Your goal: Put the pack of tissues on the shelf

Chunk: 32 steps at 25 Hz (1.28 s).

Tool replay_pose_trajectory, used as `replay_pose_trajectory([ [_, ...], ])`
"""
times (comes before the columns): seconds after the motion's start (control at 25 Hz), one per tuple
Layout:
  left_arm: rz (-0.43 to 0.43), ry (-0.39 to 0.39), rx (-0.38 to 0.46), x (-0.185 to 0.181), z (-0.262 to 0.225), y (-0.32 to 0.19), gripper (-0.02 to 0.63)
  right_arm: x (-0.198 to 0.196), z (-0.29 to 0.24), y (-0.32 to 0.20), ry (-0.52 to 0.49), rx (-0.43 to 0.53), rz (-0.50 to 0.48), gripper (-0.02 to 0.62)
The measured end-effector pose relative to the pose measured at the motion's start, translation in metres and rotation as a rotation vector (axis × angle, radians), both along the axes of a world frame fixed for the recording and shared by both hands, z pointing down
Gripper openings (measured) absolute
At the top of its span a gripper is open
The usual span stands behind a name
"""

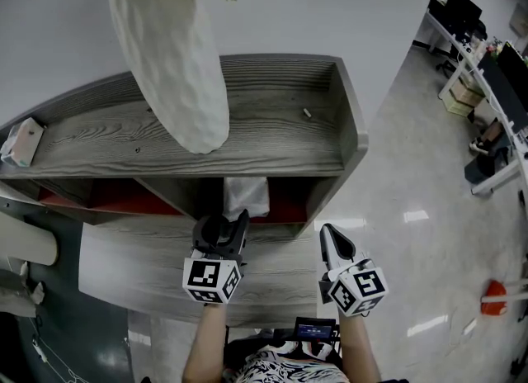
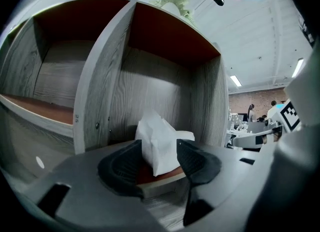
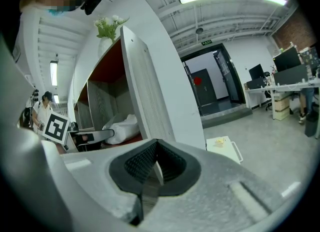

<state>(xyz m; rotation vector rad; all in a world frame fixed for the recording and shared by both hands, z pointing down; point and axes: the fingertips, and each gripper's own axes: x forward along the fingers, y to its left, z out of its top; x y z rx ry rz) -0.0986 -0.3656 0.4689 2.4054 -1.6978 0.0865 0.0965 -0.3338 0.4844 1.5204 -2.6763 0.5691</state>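
The white pack of tissues [image 1: 246, 196] lies on the red floor of a compartment in the grey wooden shelf [image 1: 272, 130], under its top board. My left gripper [image 1: 224, 221] reaches into that compartment. In the left gripper view the pack of tissues [image 2: 160, 143] stands between the spread jaws of the left gripper [image 2: 159, 160], and a gap shows beside the left pad, so the gripper is open. My right gripper [image 1: 329, 234] hovers to the right, outside the shelf's side wall. The right gripper [image 3: 152, 163] is shut with nothing in it, and its view shows the pack of tissues [image 3: 120, 128] from the side.
A tall white vase [image 1: 177, 68] with green leaves stands on the shelf top. A small box [image 1: 23, 142] lies at the top's left end. A lower grey board [image 1: 140, 266] juts toward me. Office desks [image 1: 487, 84] and an orange object [image 1: 493, 297] are off right.
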Motion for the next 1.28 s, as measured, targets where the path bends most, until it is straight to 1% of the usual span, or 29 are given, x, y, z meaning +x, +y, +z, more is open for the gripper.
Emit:
replay_pose_trajectory([
  [0.16, 0.006, 0.025, -0.003, 0.000, 0.001, 0.007, 0.229, 0.000, -0.001, 0.007, 0.008, 0.002, 0.000, 0.002],
  [0.48, -0.016, 0.039, 0.017, -0.010, -0.007, 0.026, 0.231, -0.003, -0.012, 0.022, 0.007, 0.033, 0.000, 0.002],
  [0.56, -0.017, 0.044, 0.019, -0.013, -0.008, 0.033, 0.230, -0.005, -0.012, 0.026, 0.033, 0.040, -0.001, 0.002],
  [0.72, 0.016, 0.083, -0.006, -0.014, -0.003, 0.045, 0.230, -0.005, -0.010, 0.037, 0.155, 0.062, 0.035, 0.002],
  [0.76, 0.023, 0.086, -0.012, -0.014, -0.002, 0.048, 0.229, -0.004, -0.010, 0.040, 0.173, 0.068, 0.040, 0.002],
  [1.0, 0.042, 0.082, 0.009, -0.015, -0.012, 0.074, 0.229, -0.007, -0.019, 0.065, 0.193, 0.096, 0.066, 0.002],
  [1.2, 0.074, 0.091, 0.042, -0.017, -0.023, 0.101, 0.181, -0.016, -0.023, 0.092, 0.215, 0.116, 0.071, 0.002],
  [1.24, 0.092, 0.092, 0.040, -0.014, -0.023, 0.107, 0.147, -0.017, -0.024, 0.098, 0.216, 0.119, 0.075, 0.002],
  [1.28, 0.113, 0.093, 0.034, -0.012, -0.022, 0.115, 0.092, -0.017, -0.024, 0.104, 0.217, 0.122, 0.079, 0.002],
])
